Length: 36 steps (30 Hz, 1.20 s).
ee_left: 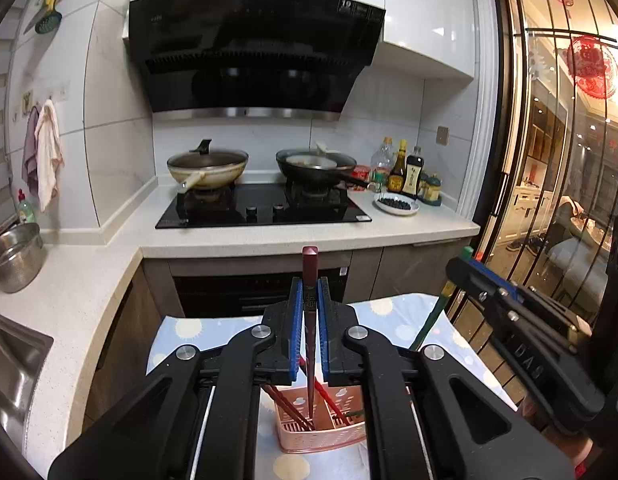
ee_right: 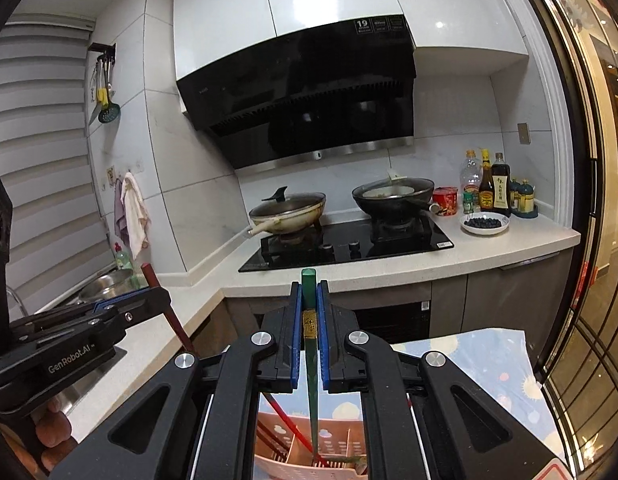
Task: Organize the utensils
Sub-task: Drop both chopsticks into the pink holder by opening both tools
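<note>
In the left wrist view my left gripper [ee_left: 310, 285] is shut on a dark red chopstick [ee_left: 310, 260] that stands upright, its thin end pointing down into a pink slotted basket [ee_left: 321, 438]. Several red chopsticks [ee_left: 329, 396] lean inside the basket. At the right, my right gripper [ee_left: 457, 266] grips a green chopstick [ee_left: 431, 320]. In the right wrist view my right gripper [ee_right: 309, 286] is shut on the green chopstick [ee_right: 309, 278], upright over the pink basket [ee_right: 341, 450]. The left gripper [ee_right: 157, 296] shows at the left with the dark red chopstick [ee_right: 175, 320].
The basket stands on a table with a blue patterned cloth [ee_left: 389, 312]. Beyond it an L-shaped counter [ee_left: 269, 240] carries a hob with two woks [ee_left: 207, 166], sauce bottles [ee_left: 405, 172] and a plate of dark berries [ee_left: 396, 203]. A steel pot [ee_left: 15, 256] and sink are left, glass doors [ee_left: 549, 160] right.
</note>
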Motion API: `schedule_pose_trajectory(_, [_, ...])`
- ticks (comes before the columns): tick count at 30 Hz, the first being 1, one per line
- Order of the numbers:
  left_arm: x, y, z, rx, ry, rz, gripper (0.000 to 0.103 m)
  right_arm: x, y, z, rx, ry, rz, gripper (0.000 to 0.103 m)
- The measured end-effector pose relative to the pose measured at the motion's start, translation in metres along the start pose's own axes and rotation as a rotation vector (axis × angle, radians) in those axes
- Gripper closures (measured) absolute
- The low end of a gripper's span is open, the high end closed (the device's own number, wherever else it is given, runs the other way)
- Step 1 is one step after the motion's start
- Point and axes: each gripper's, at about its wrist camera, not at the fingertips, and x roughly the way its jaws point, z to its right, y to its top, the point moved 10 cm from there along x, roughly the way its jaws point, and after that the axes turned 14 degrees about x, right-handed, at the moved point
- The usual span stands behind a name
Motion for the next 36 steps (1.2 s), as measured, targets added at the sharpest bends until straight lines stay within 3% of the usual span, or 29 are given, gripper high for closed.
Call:
schedule_pose_trajectory(11, [0.028, -0.035, 0.004, -0.01, -0.012, -0.076, 0.096, 0.022, -0.035, 0.01, -0.044, -0.045, -0.068, 0.096])
schedule_pose_trajectory(12, [0.027, -0.036, 0.003, -0.015, -0.002, -0.073, 0.094, 0.021, -0.036, 0.01, -0.05, -0.047, -0.063, 0.092])
schedule_pose_trajectory(13, [0.026, -0.037, 0.003, -0.017, 0.006, -0.072, 0.092, 0.019, -0.037, 0.011, -0.057, -0.056, -0.055, 0.088])
schedule_pose_trajectory(15, [0.023, -0.039, 0.003, -0.02, 0.015, -0.069, 0.073, 0.013, -0.037, 0.012, -0.065, -0.065, -0.036, 0.07])
schedule_pose_trajectory(23, [0.004, -0.049, 0.001, -0.013, 0.057, -0.06, 0.048, -0.016, -0.047, 0.017, -0.047, -0.056, -0.035, 0.067])
schedule_pose_trajectory(36, [-0.041, -0.084, 0.018, -0.008, 0.06, -0.068, 0.04, -0.078, -0.091, 0.019, -0.044, -0.047, -0.079, 0.066])
